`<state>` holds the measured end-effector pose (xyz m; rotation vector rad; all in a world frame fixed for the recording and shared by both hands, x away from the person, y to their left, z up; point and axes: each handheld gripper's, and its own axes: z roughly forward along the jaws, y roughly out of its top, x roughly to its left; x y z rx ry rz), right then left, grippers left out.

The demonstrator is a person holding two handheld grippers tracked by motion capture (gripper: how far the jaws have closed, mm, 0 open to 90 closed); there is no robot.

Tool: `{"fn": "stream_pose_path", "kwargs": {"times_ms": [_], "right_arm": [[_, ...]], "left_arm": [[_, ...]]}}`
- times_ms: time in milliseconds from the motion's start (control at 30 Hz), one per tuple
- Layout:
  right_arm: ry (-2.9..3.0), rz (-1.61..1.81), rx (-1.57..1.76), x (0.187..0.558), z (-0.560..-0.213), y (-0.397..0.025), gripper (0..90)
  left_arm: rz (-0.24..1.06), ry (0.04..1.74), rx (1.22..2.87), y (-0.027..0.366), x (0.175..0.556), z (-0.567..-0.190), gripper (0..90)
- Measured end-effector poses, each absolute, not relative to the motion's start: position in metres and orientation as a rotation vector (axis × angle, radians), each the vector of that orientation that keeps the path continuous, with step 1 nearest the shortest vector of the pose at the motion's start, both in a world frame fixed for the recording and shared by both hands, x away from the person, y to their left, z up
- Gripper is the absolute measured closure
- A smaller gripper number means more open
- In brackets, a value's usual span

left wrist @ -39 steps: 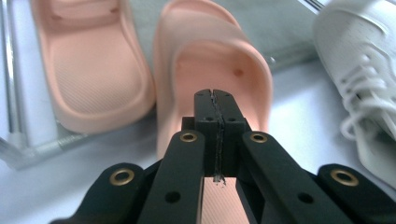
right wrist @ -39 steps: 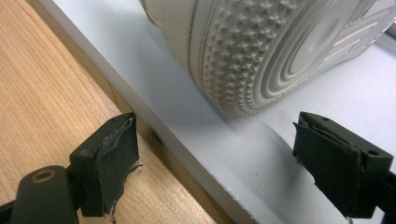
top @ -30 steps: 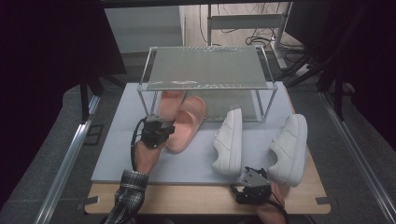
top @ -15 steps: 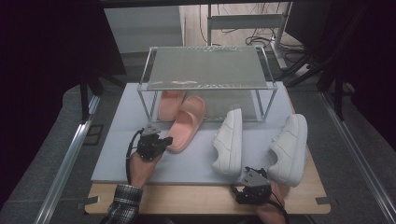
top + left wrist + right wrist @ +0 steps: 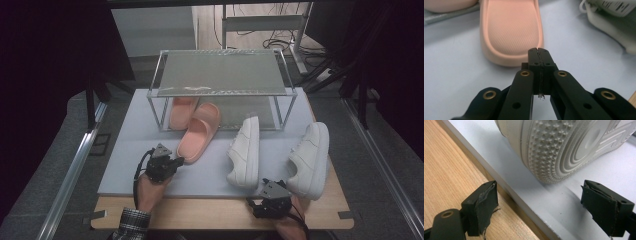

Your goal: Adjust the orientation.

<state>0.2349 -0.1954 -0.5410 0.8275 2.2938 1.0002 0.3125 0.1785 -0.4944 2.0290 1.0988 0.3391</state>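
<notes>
A pink slipper [image 5: 199, 134] lies on the grey mat [image 5: 130, 150], its toe under a wire rack [image 5: 222, 75]. A second pink slipper [image 5: 181, 111] sits under the rack. My left gripper [image 5: 179, 161] rests just short of the near slipper's heel, shut and holding nothing. In the left gripper view the closed tips [image 5: 539, 51] stop just before the slipper heel [image 5: 511, 27]. Two white sneakers [image 5: 246, 152] [image 5: 310, 159] lie on their sides to the right. My right gripper [image 5: 272, 196] is open at the mat's front edge. In the right gripper view its gripper [image 5: 544, 207] faces a sneaker sole [image 5: 564, 145].
The mat lies on a wooden table [image 5: 210, 212] whose bare front strip [image 5: 454, 177] shows beside the mat's edge [image 5: 574, 202]. The rack's legs [image 5: 161, 117] stand behind the slippers. A white sneaker [image 5: 611, 22] is to the right of my left gripper.
My left gripper has drawn back from the near slipper toward the table's front edge. The slipper stays in place. The right gripper has not moved.
</notes>
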Motion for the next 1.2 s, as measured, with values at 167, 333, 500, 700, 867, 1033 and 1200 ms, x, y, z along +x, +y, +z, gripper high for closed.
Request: {"fn": "stream_pose_path", "kwargs": {"times_ms": [167,333,500,700,867,1033,1200], "right_arm": [[2.294,1.004,0.83,0.235,-0.541,-0.196,14.5],[2.296,1.01,0.831,0.235,-0.541,-0.196,14.4],[2.294,1.008,0.834,0.235,-0.541,-0.195,14.4],[2.292,0.987,0.82,0.234,-0.541,-0.194,14.4],[2.292,0.986,0.82,0.234,-0.541,-0.194,14.4],[2.291,0.983,0.82,0.234,-0.542,-0.194,14.4],[2.293,0.984,0.817,0.234,-0.541,-0.194,14.4]], "left_arm": [[0.35,1.112,2.035,0.179,0.31,-0.502,89.7],[0.367,1.135,2.035,0.179,0.314,-0.507,89.7],[0.365,1.147,2.038,0.175,0.319,-0.51,89.7],[0.347,1.148,2.04,0.168,0.324,-0.513,89.7],[0.344,1.151,2.038,0.164,0.328,-0.513,89.7],[0.337,1.143,2.037,0.156,0.333,-0.513,89.7],[0.335,1.136,2.043,0.146,0.34,-0.513,89.7]]}}
